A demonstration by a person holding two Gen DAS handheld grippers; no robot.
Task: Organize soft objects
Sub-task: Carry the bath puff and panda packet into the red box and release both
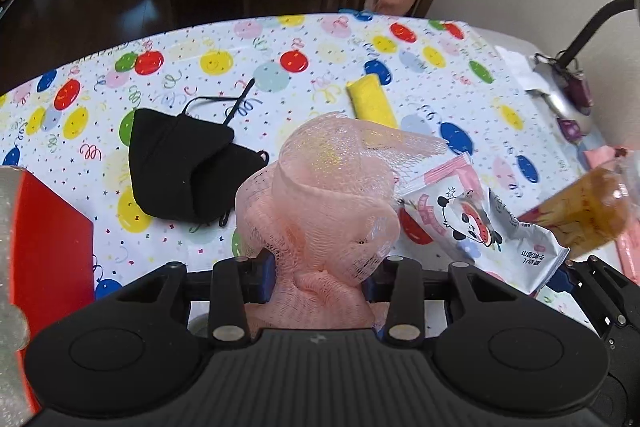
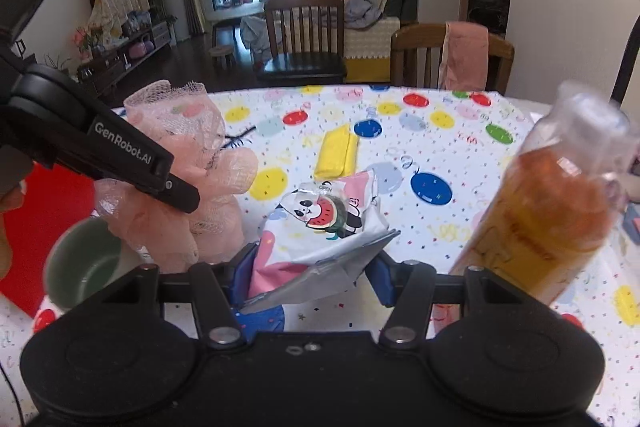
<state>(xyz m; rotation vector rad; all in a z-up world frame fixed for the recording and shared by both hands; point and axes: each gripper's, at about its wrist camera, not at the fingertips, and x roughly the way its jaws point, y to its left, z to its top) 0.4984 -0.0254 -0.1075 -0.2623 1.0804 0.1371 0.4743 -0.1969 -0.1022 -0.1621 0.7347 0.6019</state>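
1. Holding the pink mesh bath pouf [image 1: 320, 195] up off the balloon-print tablecloth [image 1: 280, 43], our left gripper [image 1: 320, 277] has its jaws pressed together into the gathered lower part of the netting, which we judge is the firmest place to pinch such a springy thing.
2. In the right wrist view the pouf [image 2: 188, 163] hangs above and just beside a green mug [image 2: 84, 267]; whether it is meant to go there, we cannot tell.
3. Our right gripper [image 2: 308, 275] is clamped on the silvery bottom edge of a panda-print wet-wipe pack [image 2: 320, 227], which juts forward and upward, lifted clear of the cloth, probably so that both soft things travel together.
4. The wipe pack [image 1: 472, 223] sits just right of the pouf in the left wrist view, so the two grippers are near each other and could bump.
5. Beyond the pouf a folded yellow cloth [image 1: 372, 101] lies flat, and to the pouf's left a black face mask [image 1: 180, 171] lies on the tablecloth, both untouched and, we judge, still to be sorted.
6. An amber-filled clear bottle [image 2: 552, 203] leans at the pouf's far right; it is blurred, and what holds it is hidden.
7. A red mat [image 1: 52, 239] lies left of the pouf.
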